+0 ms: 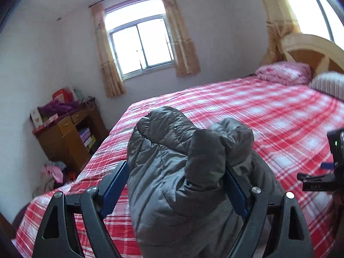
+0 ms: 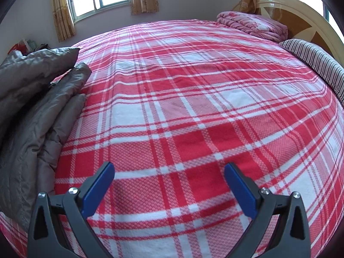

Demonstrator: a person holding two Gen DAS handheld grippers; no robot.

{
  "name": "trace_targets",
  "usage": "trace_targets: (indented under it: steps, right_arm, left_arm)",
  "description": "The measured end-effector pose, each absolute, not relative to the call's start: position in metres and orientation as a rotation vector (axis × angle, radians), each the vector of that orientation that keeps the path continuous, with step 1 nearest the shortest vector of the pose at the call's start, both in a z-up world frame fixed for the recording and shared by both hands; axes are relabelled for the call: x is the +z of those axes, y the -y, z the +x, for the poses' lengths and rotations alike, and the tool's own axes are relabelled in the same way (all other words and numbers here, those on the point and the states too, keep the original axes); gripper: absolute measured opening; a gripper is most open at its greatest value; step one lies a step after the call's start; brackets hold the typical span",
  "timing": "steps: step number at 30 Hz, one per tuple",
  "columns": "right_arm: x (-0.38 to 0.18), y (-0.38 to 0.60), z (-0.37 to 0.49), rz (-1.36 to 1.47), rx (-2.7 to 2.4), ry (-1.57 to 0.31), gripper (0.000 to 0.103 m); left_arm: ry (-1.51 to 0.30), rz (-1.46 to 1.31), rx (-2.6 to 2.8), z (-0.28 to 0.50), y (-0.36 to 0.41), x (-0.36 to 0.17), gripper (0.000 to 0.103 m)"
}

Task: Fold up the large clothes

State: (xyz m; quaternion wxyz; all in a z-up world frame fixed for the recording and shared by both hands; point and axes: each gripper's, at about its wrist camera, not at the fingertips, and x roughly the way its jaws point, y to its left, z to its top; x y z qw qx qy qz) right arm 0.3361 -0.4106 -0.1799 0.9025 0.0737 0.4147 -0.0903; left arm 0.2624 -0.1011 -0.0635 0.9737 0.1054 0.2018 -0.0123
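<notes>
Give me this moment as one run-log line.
left gripper: open, jacket bulk between fingers | right gripper: open, empty, over bed sheet | grey padded jacket: bunched at bed edge

A grey quilted jacket [image 1: 182, 167] lies on a red-and-white plaid bedsheet [image 2: 193, 118] near blue-padded fingers [image 2: 240, 191].

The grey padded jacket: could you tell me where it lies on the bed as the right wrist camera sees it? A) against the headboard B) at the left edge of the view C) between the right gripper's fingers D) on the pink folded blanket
B: the grey padded jacket is bunched at the left edge, on the red plaid bedspread, away from the right gripper.
</notes>
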Motion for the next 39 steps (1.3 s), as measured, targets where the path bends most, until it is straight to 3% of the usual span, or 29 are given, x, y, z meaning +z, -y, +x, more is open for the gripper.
trace_targets:
  steps: [6,9,12,16,24,32,38,39]
  right_arm:
    - [-0.183,0.405,0.354,0.132,-0.186,-0.875,0.103]
    - [-0.187,0.401,0.355,0.109,-0.201,-0.879,0.103]
    - [-0.187,0.398,0.356,0.095,-0.216,-0.879,0.103]
    - [-0.187,0.398,0.354,0.096,-0.215,-0.872,0.103]
    - [-0.177,0.42,0.343,0.204,-0.256,-0.813,0.102]
    - [-0.18,0.435,0.341,0.274,-0.27,-0.804,0.102]
    - [-0.18,0.441,0.337,0.31,-0.259,-0.78,0.102]
    - [-0.18,0.442,0.336,0.315,-0.257,-0.778,0.102]
  left_arm:
    - [-0.337,0.038,0.037,0.264,0.047,-0.038,0.089]
    - [-0.531,-0.045,-0.074,0.303,0.038,-0.06,0.092]
    - [-0.707,-0.059,-0.236,0.325,0.062,-0.104,0.042]
    - [-0.673,0.017,-0.328,0.313,0.115,-0.122,0.039]
    - [-0.643,0.377,-0.483,0.299,0.209,-0.168,0.039]
    - [-0.533,0.615,-0.451,0.264,0.237,-0.179,0.039]
    - [-0.464,0.678,-0.406,0.233,0.248,-0.168,0.068]
    - [-0.452,0.673,-0.416,0.224,0.249,-0.164,0.078]
